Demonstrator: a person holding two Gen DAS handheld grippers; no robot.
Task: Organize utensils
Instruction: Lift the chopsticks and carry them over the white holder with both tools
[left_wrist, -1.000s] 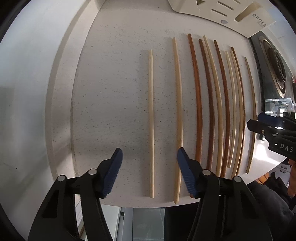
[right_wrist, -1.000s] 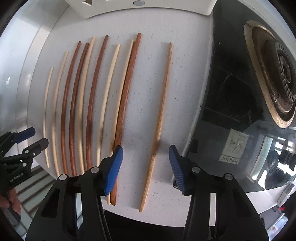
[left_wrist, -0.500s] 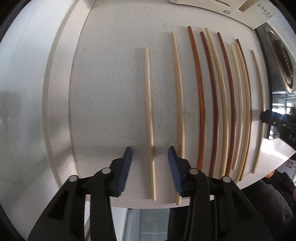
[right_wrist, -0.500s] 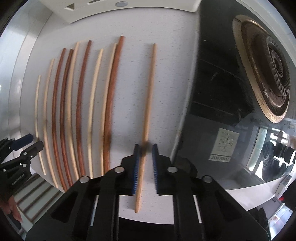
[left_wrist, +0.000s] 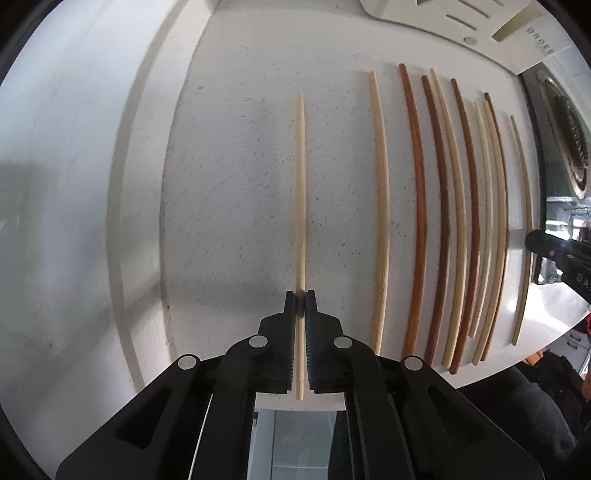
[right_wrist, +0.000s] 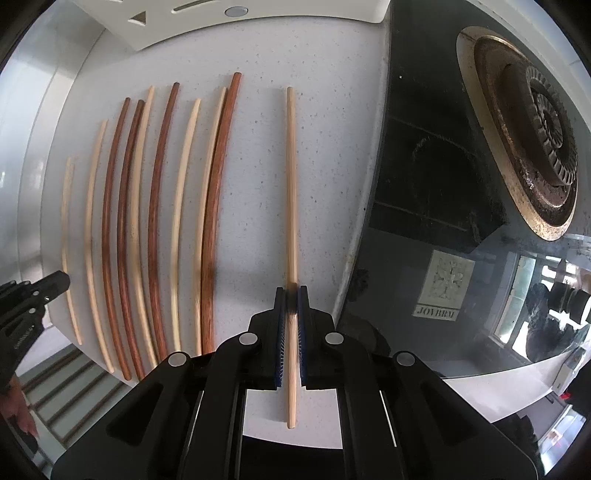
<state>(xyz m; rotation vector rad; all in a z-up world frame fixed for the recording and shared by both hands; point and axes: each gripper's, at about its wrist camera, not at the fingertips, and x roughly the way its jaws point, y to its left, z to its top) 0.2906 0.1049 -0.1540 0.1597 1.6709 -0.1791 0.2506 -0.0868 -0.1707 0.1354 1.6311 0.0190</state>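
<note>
Both grippers have just closed since the earlier frames, each on a chopstick that previously lay free between its spread jaws. The left gripper (left_wrist: 303, 295) is now clamped on the pale chopstick (left_wrist: 301, 192) at the left end of the row, gripping it close to its near end; the stick lies flat on the worktop (left_wrist: 236, 177), and its near tip reaches the front edge. The right gripper (right_wrist: 292, 291) has its jaws pressed together on the tan chopstick (right_wrist: 291, 177) at the right end of the row, also toward its near end, with the near tip projecting slightly beyond the front edge of the worktop.

Between the two gripped sticks, the remaining chopsticks (right_wrist: 155, 206) lie side by side, roughly parallel, running from the front edge toward the back. Pale and dark reddish-brown sticks alternate irregularly. One dark brown chopstick (right_wrist: 218, 206) lies touching a pale one at the right of this group. A further pale chopstick (left_wrist: 382, 206) lies alone just right of the left gripper's stick.

A white appliance (right_wrist: 258, 18) sits at the back edge of the worktop. A black glass hob (right_wrist: 424, 177) adjoins the right edge, with a gas burner (right_wrist: 539, 122) set in it.
</note>
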